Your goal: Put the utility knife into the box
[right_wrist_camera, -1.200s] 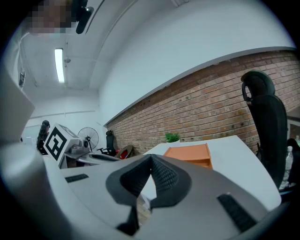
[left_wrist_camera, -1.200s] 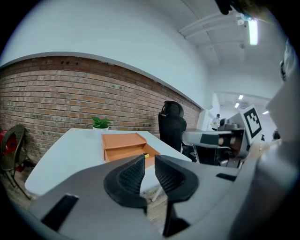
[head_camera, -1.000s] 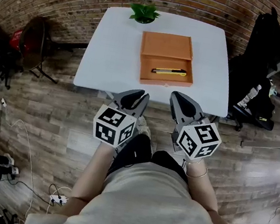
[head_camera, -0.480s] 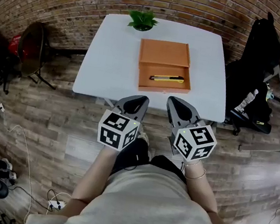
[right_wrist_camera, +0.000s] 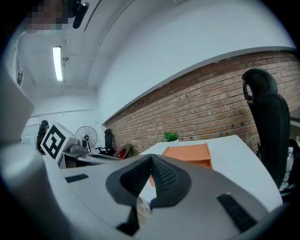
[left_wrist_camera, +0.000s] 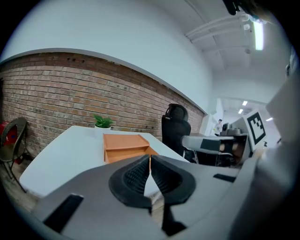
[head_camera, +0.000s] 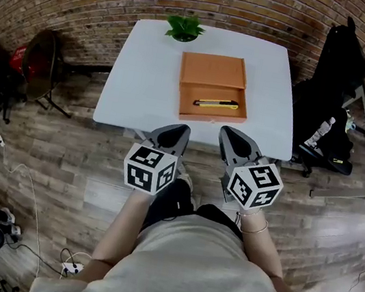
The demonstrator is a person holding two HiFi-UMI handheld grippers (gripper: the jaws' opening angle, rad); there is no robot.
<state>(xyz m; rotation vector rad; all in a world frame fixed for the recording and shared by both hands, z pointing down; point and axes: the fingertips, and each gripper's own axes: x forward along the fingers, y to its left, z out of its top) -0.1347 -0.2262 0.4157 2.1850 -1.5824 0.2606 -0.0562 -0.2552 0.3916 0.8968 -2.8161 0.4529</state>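
yellow utility knife (head_camera: 217,104) inside orange box (head_camera: 212,69), only in head view

head: steeply down on table (head_camera: 138,79) | gripper views: low, forward, near edge | shared: box (head_camera: 214,69)

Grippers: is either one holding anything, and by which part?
Nothing is held. The left gripper and right gripper are both shut and empty, short of the table; the utility knife lies in the box.
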